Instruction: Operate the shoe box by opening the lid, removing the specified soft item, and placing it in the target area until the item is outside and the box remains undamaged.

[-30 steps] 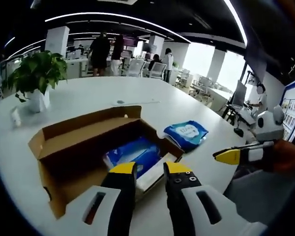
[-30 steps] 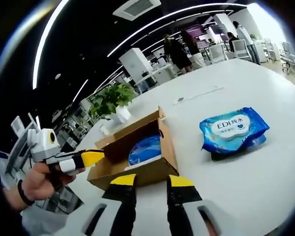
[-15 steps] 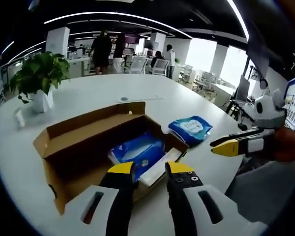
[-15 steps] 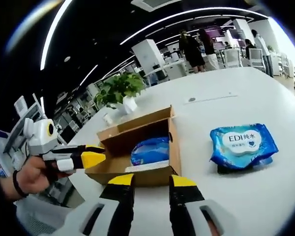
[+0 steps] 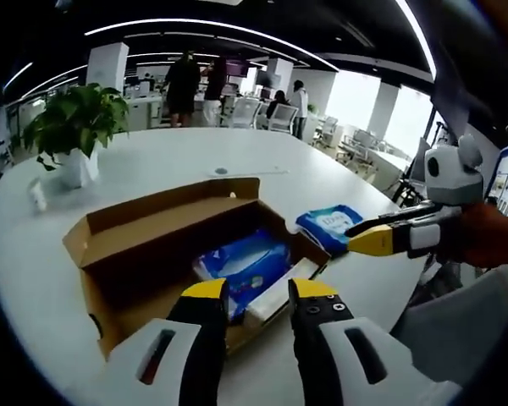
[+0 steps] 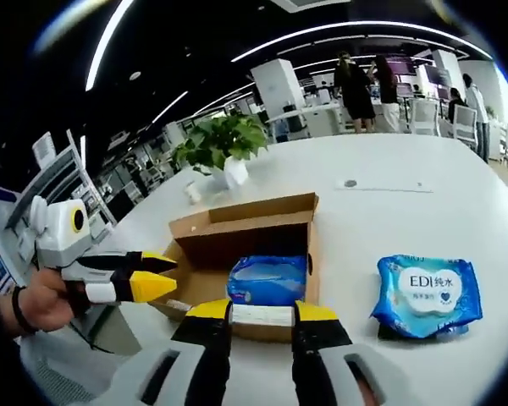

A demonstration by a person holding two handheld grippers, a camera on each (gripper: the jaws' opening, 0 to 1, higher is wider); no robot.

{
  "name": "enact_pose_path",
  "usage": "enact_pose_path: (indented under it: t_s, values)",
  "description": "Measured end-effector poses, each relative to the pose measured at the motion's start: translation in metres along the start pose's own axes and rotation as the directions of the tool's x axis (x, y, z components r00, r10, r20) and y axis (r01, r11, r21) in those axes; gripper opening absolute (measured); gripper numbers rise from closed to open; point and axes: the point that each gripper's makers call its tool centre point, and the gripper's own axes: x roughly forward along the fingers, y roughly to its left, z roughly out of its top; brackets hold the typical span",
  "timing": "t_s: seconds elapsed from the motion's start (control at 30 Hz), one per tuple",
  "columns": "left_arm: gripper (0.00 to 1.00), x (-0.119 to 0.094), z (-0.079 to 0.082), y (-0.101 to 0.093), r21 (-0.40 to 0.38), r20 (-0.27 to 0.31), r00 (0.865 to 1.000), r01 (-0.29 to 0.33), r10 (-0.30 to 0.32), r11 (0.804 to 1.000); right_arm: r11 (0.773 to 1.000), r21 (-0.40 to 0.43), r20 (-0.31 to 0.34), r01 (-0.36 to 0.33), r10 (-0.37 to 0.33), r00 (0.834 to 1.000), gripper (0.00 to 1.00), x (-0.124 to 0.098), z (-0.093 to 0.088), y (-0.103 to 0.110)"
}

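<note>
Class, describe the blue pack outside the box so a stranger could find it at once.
Start at the open cardboard shoe box on the white table. Beside it lies the blue wipes pack; unlike the blue pack inside the box, it shows a white label reading EDI.

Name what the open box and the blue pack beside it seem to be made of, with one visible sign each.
Open box: brown cardboard, matte, with raw folded flaps. Blue pack: probably soft plastic film, glossy, with a printed label and crinkled edges.

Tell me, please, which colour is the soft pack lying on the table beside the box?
The pack is blue with a white label, clearest in the right gripper view.
</note>
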Motion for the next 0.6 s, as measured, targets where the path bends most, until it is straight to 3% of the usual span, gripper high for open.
enact_pose_path:
  t_s: [0.47, 0.6]
  values:
    - [0.3, -0.004, 0.002, 0.002, -0.014, 0.009, 1.0, -0.004, 0.004, 1.0, 0.993, -0.099, -0.037, -0.057, 0.054, 0.998, 0.25, 0.03, 0.031, 0.007]
    - [0.3, -0.006, 0.001, 0.003, -0.021, 0.009, 1.0, -0.009, 0.009, 1.0, 0.976, -0.198, -0.094, -0.086, 0.069, 0.993, 0.29, 0.042, 0.032, 0.012]
